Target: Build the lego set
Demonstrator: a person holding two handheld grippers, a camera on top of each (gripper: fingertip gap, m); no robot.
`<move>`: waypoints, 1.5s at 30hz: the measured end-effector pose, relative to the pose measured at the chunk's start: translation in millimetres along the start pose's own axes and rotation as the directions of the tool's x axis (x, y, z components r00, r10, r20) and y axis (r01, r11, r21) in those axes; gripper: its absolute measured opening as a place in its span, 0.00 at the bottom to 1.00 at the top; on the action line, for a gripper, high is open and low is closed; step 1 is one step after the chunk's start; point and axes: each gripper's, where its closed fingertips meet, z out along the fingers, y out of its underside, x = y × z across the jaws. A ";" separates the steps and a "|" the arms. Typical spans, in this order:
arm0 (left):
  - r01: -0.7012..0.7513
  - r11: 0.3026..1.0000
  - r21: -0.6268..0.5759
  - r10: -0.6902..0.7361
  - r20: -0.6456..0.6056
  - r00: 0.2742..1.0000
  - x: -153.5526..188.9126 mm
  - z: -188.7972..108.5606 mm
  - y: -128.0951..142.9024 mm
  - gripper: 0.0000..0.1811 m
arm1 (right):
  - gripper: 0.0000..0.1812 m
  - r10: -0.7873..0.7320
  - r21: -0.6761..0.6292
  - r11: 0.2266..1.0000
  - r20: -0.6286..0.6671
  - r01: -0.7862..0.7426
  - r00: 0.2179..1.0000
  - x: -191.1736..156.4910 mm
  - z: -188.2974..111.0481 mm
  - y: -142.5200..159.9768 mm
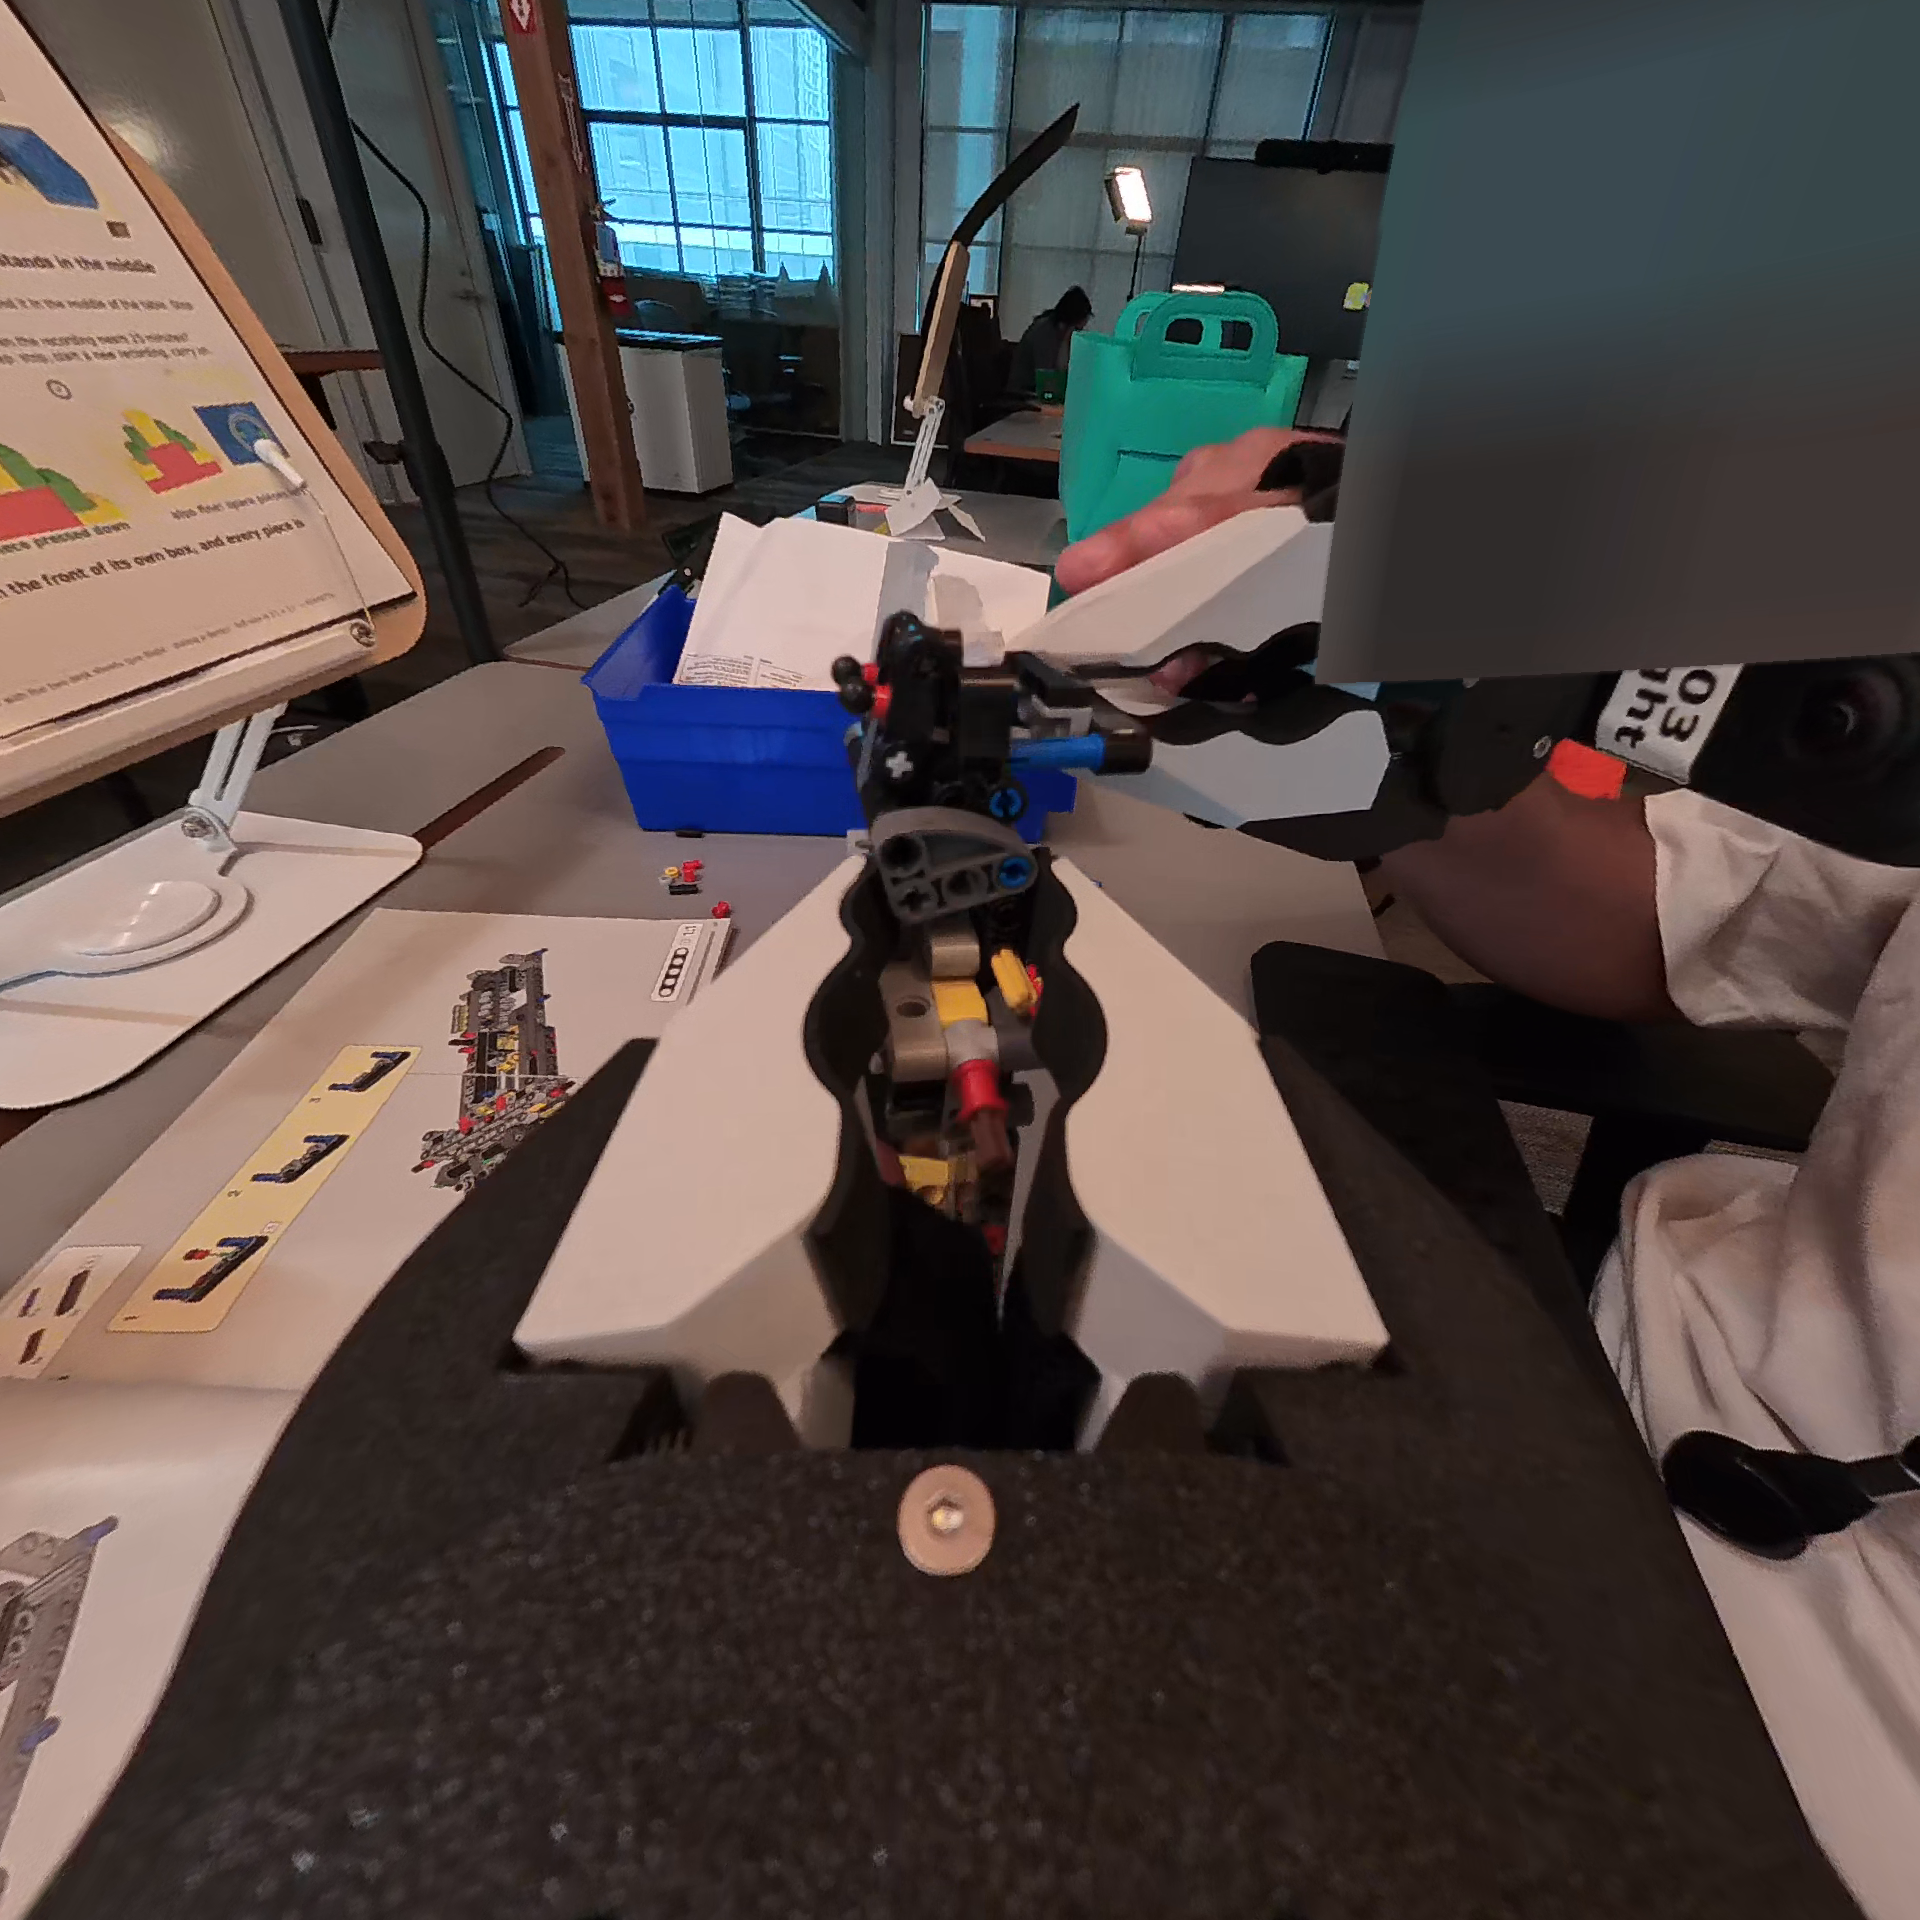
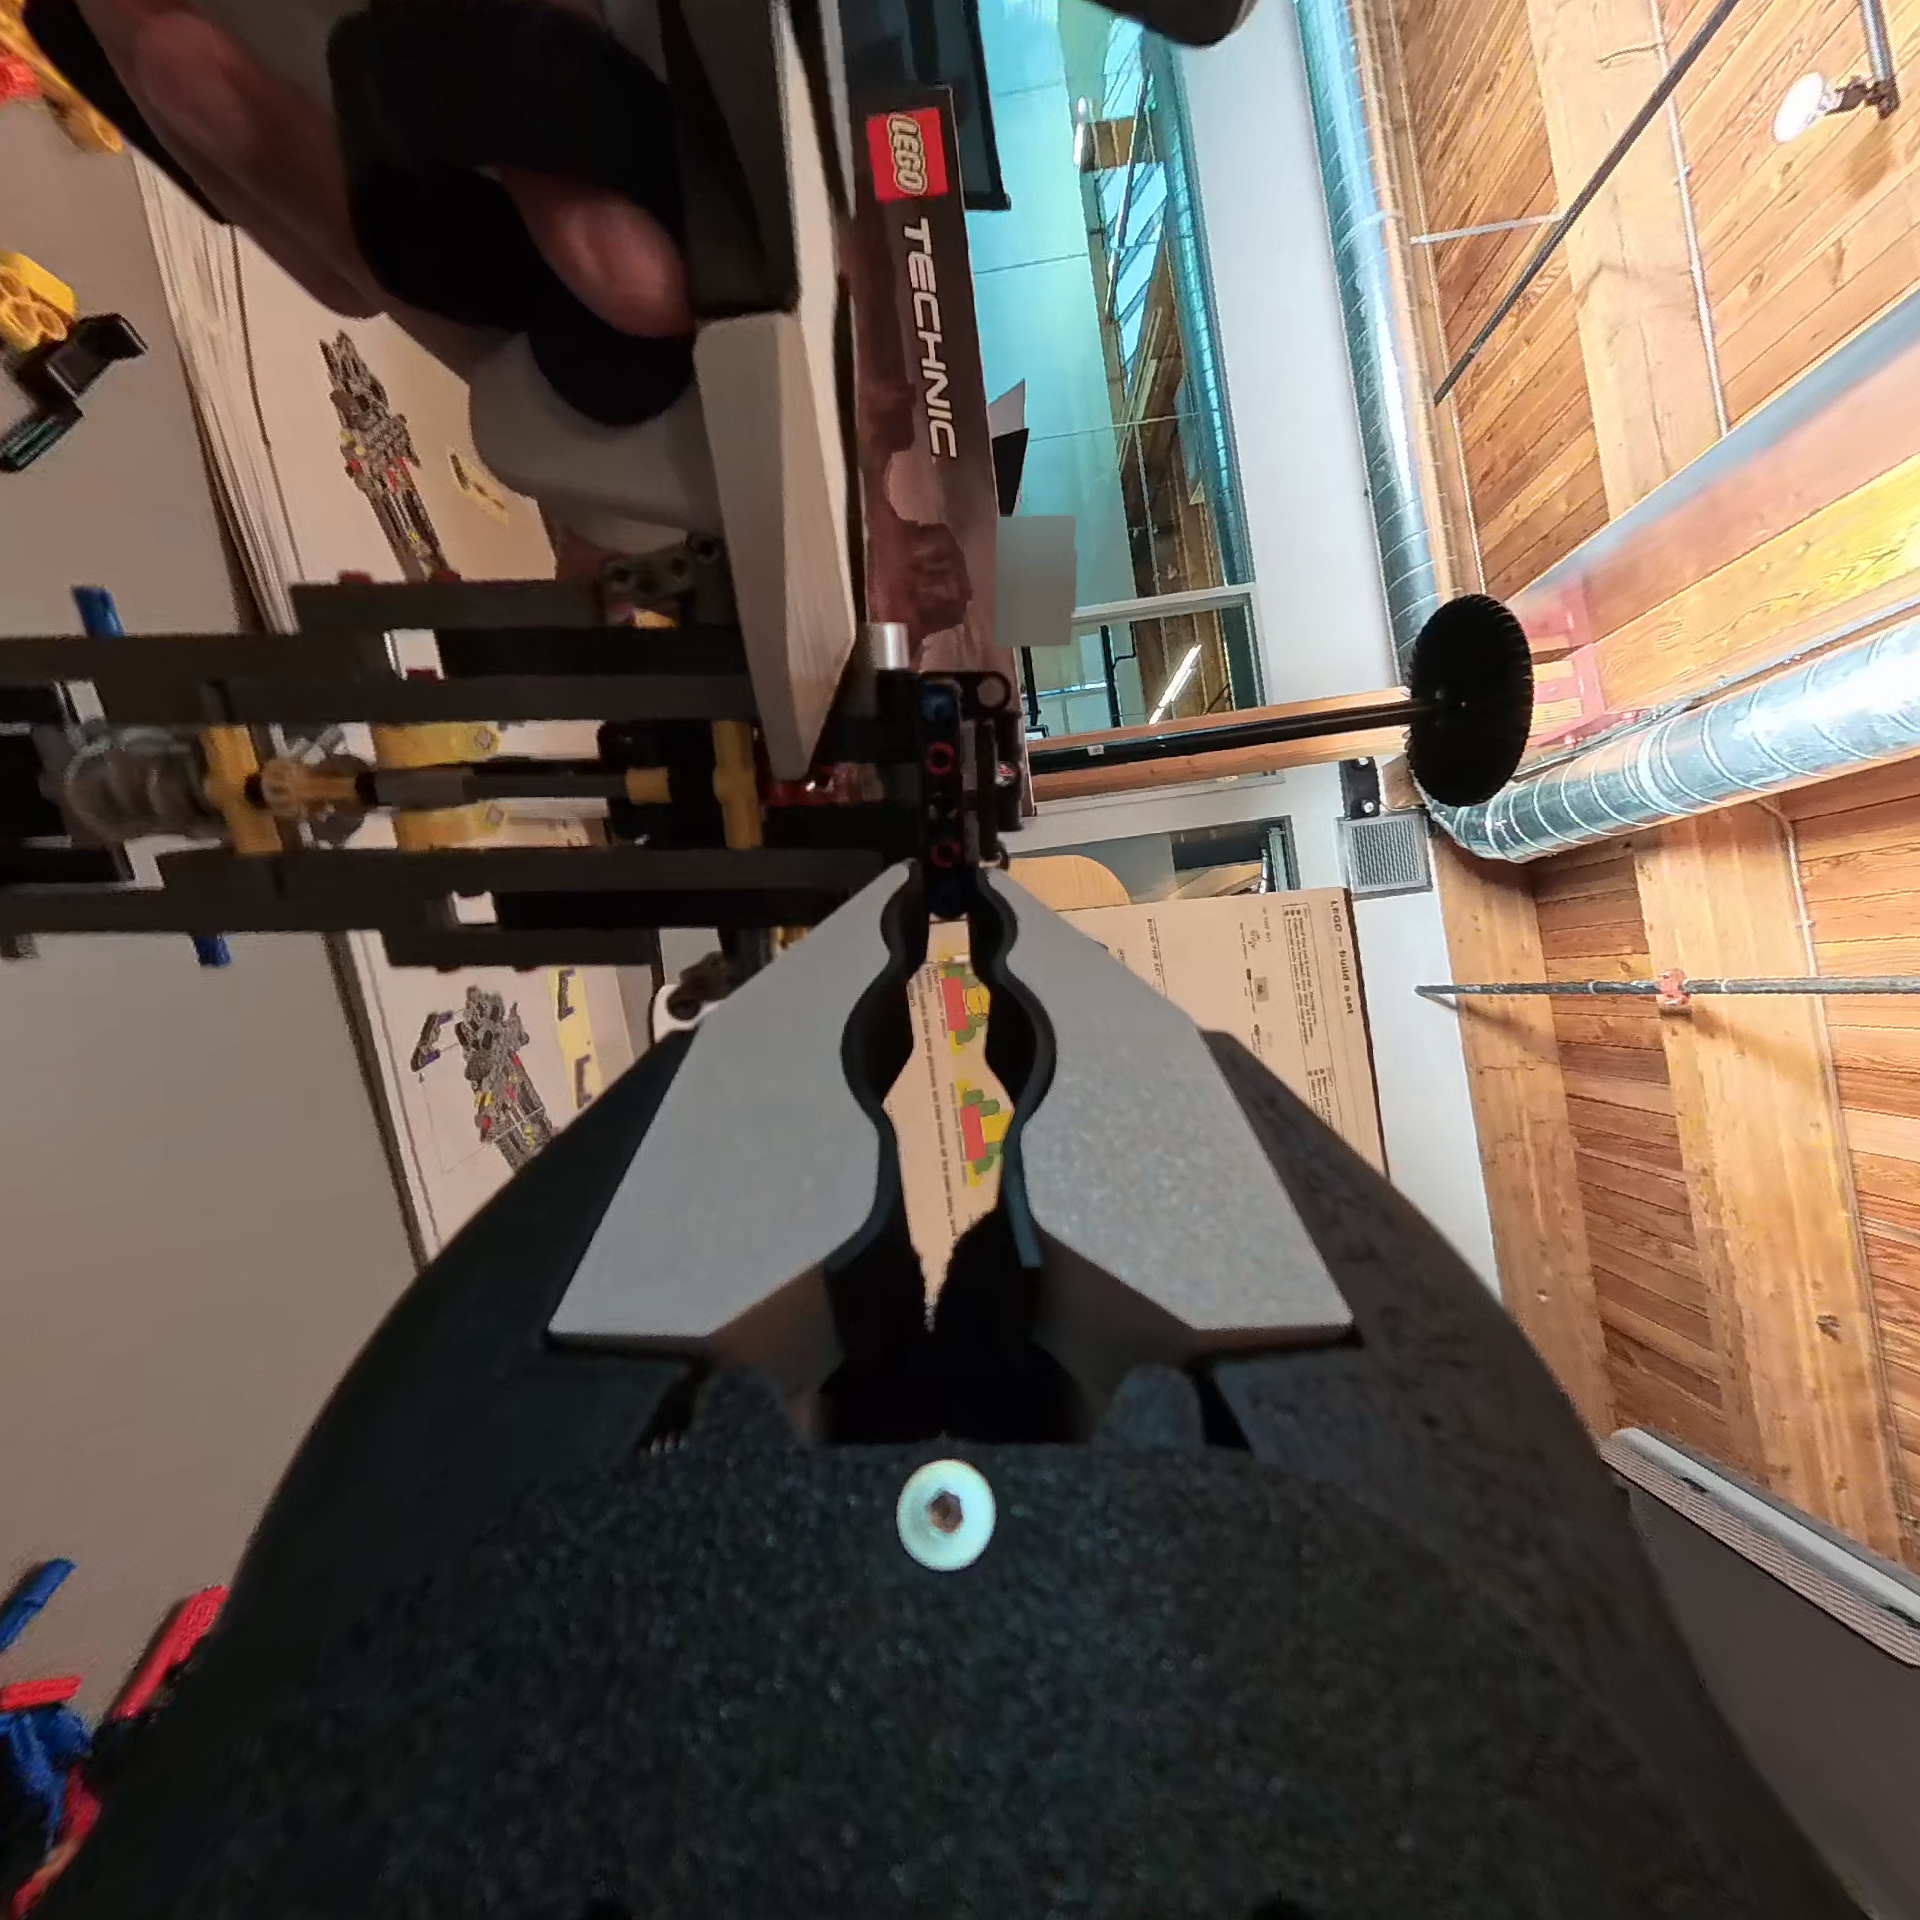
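Grey table (image 1: 540,821) — left tongs (image 1: 951,883) clamping lego model (image 1: 951,1018), right tongs (image 2: 945,883) pinching its end

Location type: open-plan office or lab workspace. Indicators: large gridded windows (image 1: 707,135), timber columns (image 1: 577,260), wood-plank ceiling (image 2: 1714,1091) with exposed metal ducts (image 2: 1704,727), further desks (image 1: 1018,431), and a studio light (image 1: 1130,195).

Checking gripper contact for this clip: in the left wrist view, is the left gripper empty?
No. The left gripper is closed around the lego assembly, whose grey, yellow and red parts sit between its fingers.
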 end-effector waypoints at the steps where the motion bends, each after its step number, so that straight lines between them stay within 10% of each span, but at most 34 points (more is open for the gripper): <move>1: -0.003 1.000 -0.001 0.003 -0.001 1.000 0.8 -0.3 -0.5 0.12 | 0.03 0.001 0.005 1.000 0.004 -0.001 1.000 -0.5 -0.2 0.0; 11: -0.009 1.000 0.027 0.013 -0.138 0.990 17.0 -4.9 -3.3 0.15 | 0.03 0.043 0.064 0.997 0.005 -0.043 0.999 2.3 -5.2 -7.1; 45: -0.106 0.994 0.018 0.105 0.059 0.993 -2.2 3.2 -1.5 0.14 | 0.03 0.194 0.076 0.978 0.012 -0.194 0.981 13.0 -6.2 13.8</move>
